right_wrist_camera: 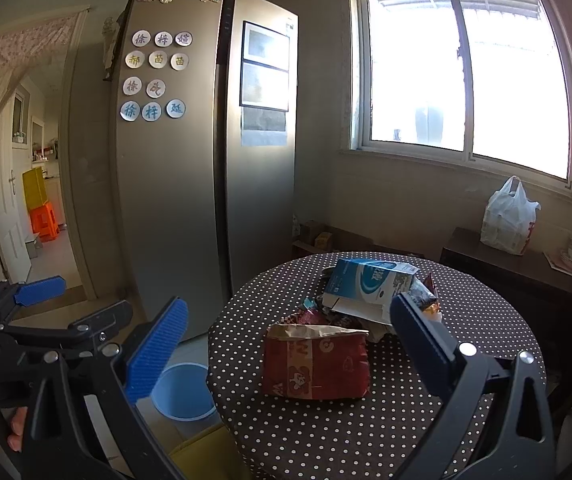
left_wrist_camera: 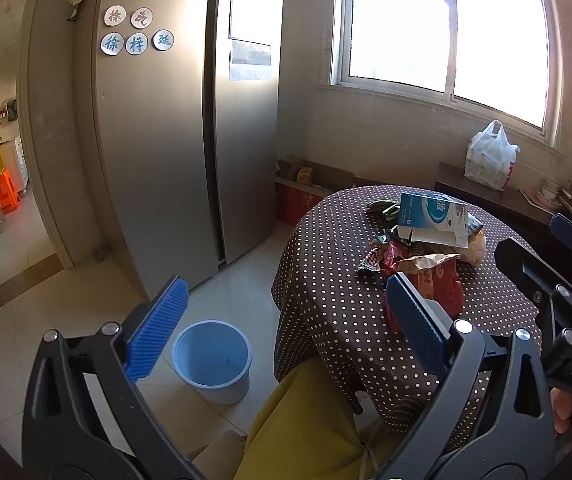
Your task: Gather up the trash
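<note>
1. The left claw is held spread wide with nothing between its blue pads; it is raised clear of the worktop, a ready posture before any pick.
2. The right claw is likewise released and empty. It is aimed over the worktop so that the red paper bag is framed between its two fingers, which suggests that this item is lined up as the first pick.
3. The trash is heaped near the middle of the worktop: the red paper bag lies flat at the near side, and a blue-and-white carton rests tilted on crumpled wrappers behind it. What lies beneath the carton cannot be made out fully; it appears to be snack packets.
4. A blue bucket is stood open on the floor just beside the worktop edge, on the left side, placed so that items can be dropped in after a short carry. It appears empty, so collection is judged not yet begun.
5. A white plastic bag is set apart on a dark side cabinet under the window, well clear of the heap.
</note>
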Available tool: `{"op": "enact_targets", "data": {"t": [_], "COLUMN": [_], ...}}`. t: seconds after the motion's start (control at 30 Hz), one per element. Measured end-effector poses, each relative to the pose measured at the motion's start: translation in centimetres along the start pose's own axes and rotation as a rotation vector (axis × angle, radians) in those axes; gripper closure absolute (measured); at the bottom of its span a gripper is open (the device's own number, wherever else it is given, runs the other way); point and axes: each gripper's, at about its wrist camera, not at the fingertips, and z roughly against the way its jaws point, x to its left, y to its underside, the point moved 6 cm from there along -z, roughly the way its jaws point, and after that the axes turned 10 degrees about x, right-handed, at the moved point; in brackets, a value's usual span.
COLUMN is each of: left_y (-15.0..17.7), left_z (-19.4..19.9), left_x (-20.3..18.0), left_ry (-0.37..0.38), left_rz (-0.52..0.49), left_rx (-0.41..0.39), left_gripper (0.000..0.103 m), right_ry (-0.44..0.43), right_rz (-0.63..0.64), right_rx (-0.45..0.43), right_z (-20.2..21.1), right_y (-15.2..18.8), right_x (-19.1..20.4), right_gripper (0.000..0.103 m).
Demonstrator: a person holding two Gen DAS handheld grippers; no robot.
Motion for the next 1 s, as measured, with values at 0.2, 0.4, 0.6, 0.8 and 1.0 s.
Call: {"op": "enact_targets", "data": {"t": [0.2,0.4,0.6,0.8,1.0], "left_y": [-0.01,0.18,0.26,0.20,0.20], "left_z": [-0.10,-0.23,-0.26,-0.34,-0.32], "left_x": [-0.10,-0.18,-0.16,-0.11,-0.08], "left_ry": [0.002,0.001,0.003,0.011,0.013], "left_rz": [-0.001,0.000,0.003,0.009,0.007], "left_rx": [0.003,0.002,0.004,0.006,0.006], "left_gripper": [0.006,0.006,0.006,0.006,0.006], "right_ry": [0.000,0.000,-0.004,-0.001,-0.001], "right_rz": [0.000,-0.004,-0.003,0.005,0.006], "right_rx": [0.005,0.010,0.011,0.021,0.025], "right_z": [-0.15,-0.26,-0.43,-0.66,-0.79], "right_y": [0.08,0.06,0.10,0.09,0.12], "right_x": [-0.13,-0.20,-0.21,-0.02,-0.01], "right_gripper": [0.004,0.004,0.004,0.004,0.004]}}
